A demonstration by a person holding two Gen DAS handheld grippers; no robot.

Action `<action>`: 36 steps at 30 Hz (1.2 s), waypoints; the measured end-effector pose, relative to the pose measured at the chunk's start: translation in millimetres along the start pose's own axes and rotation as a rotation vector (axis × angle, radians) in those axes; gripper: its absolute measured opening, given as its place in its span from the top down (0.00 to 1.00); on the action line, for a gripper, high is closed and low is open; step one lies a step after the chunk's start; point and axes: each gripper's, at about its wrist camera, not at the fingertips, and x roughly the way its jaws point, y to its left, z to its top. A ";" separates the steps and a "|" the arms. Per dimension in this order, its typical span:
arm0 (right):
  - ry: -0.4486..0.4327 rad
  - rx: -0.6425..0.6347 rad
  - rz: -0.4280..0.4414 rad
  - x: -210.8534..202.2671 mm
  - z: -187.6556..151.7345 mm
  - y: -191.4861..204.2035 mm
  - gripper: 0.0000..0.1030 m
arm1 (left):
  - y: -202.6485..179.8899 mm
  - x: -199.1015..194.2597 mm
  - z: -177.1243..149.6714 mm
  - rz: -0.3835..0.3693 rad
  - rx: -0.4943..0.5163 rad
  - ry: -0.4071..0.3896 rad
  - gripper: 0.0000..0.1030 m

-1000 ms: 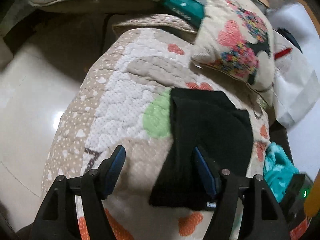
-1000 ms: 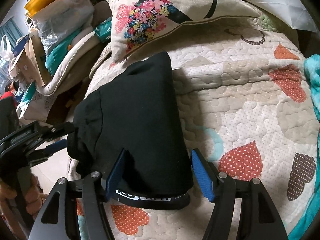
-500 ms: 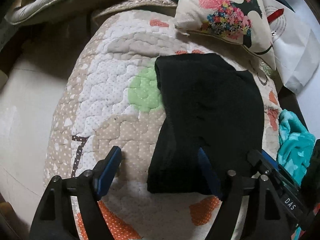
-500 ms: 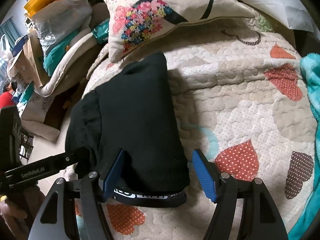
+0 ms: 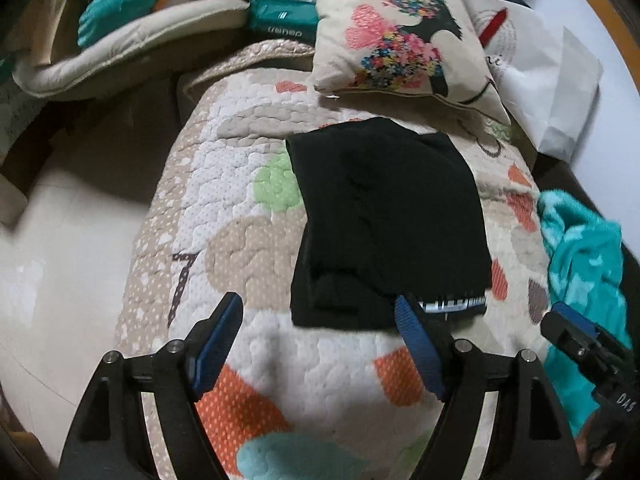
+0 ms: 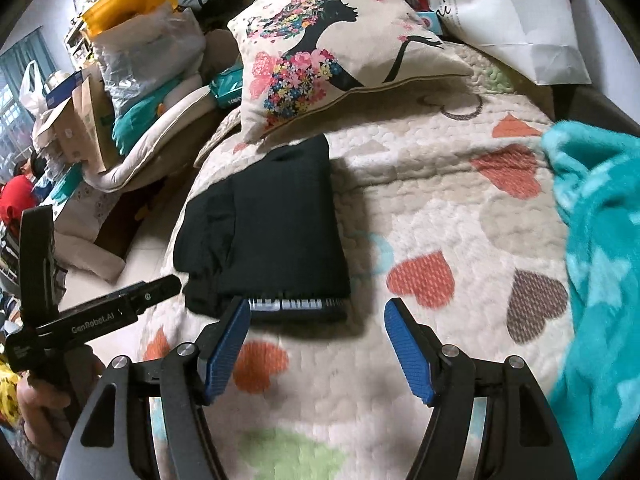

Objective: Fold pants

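Observation:
The black pants [image 5: 388, 220] lie folded in a compact rectangle on the quilted heart-pattern cover [image 5: 224, 208], with the white-patterned waistband [image 5: 452, 303] at the near edge. They also show in the right wrist view [image 6: 272, 232]. My left gripper [image 5: 320, 316] is open and empty, just in front of the pants' near left corner. My right gripper [image 6: 316, 320] is open and empty, just in front of the waistband [image 6: 296, 304]. Neither gripper touches the pants.
A floral cushion [image 5: 400, 36] lies behind the pants. A teal fleece blanket [image 6: 600, 260] is bunched at the right. A white paper bag [image 6: 508, 12] stands at the back right. Cluttered bags, boxes and bedding [image 6: 132, 72] fill the left. The cover's left edge drops to the floor [image 5: 60, 264].
Both grippers have drawn back from the pants, which lay between their fingers before. The pants now lie free and flat on the cover.

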 end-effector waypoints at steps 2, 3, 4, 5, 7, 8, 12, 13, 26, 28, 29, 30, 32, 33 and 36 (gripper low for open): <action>0.004 0.010 0.001 -3.3 -8.6 -1.7 0.27 | -4.8 -2.2 -12.2 0.021 0.021 -0.007 0.24; 0.007 0.021 0.004 -4.6 -12.9 -3.2 0.27 | -5.9 -2.6 -14.6 0.022 0.024 -0.007 0.24; 0.008 0.034 0.009 -6.3 -17.9 -4.8 0.27 | -7.9 -6.0 -21.0 0.018 0.028 -0.015 0.24; 0.008 0.041 0.012 -7.9 -21.5 -5.4 0.27 | -7.9 -8.9 -24.4 0.016 0.032 -0.022 0.24; 0.003 0.053 0.016 -12.8 -30.5 -6.6 0.27 | -7.7 -20.2 -35.5 0.032 0.045 -0.057 0.24; 0.000 0.055 0.017 -14.5 -33.3 -6.5 0.27 | -6.6 -28.0 -41.9 0.051 0.048 -0.079 0.24; -0.017 0.073 0.040 -23.1 -45.1 -6.5 0.27 | 0.5 -57.6 -63.8 0.055 0.014 -0.127 0.24; -0.021 0.077 0.046 -24.9 -47.6 -6.1 0.27 | -0.2 -68.0 -70.9 0.067 0.015 -0.148 0.24; -0.171 -0.051 -0.016 -69.4 -67.8 24.3 0.26 | -39.7 -137.4 -99.1 0.203 0.106 -0.318 0.19; -0.202 -0.080 -0.029 -78.4 -69.5 29.3 0.25 | -43.6 -145.3 -100.0 0.204 0.103 -0.335 0.18; -0.215 -0.094 -0.033 -82.0 -70.1 31.6 0.25 | -45.0 -147.6 -100.2 0.202 0.101 -0.339 0.18; -0.230 -0.109 -0.036 -85.6 -70.6 34.5 0.25 | -46.2 -150.3 -100.4 0.199 0.099 -0.344 0.18; -0.248 -0.134 -0.039 -90.2 -72.0 39.7 0.23 | -49.1 -155.4 -101.1 0.203 0.097 -0.356 0.18; -0.255 -0.148 -0.039 -91.7 -72.9 42.4 0.23 | -50.8 -156.5 -102.0 0.205 0.095 -0.359 0.18; -0.262 -0.168 -0.034 -93.6 -75.5 46.9 0.22 | -52.1 -159.4 -104.0 0.206 0.084 -0.362 0.18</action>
